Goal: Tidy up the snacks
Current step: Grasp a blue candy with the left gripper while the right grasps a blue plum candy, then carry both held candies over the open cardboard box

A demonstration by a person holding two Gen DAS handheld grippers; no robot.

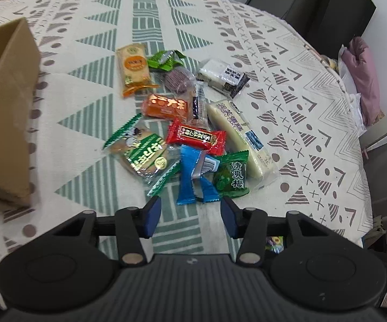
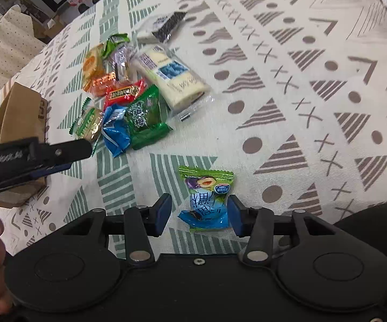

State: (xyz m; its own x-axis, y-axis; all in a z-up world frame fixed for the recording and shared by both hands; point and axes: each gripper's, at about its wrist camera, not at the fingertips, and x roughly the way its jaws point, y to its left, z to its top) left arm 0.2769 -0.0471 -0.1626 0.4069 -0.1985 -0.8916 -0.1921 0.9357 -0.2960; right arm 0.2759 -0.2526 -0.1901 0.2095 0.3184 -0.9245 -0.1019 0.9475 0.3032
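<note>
**Plum candy between our right tongs**

Our right tongs [image 2: 199,212] stand apart, straddling a green-and-blue plum candy packet [image 2: 207,197] lying alone on the desk [image 2: 314,94]. It looks light, crinkly and slippery; we would pinch across its padded middle. Our left tongs [image 1: 190,214], also apart and empty, hover before the snack pile [image 1: 188,123]. The cardboard box [image 1: 5,112] sits left; its contents are hidden.

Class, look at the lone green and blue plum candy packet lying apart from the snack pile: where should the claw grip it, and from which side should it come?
Grip the plum candy packet across its puffed middle, coming from the near side where the right claw already sits open with fingers on either side of it. It lies flat on the tablecloth, lengthwise along the fingers, so its narrow width fits between them; the crimped ends are thin and slippery.
</note>
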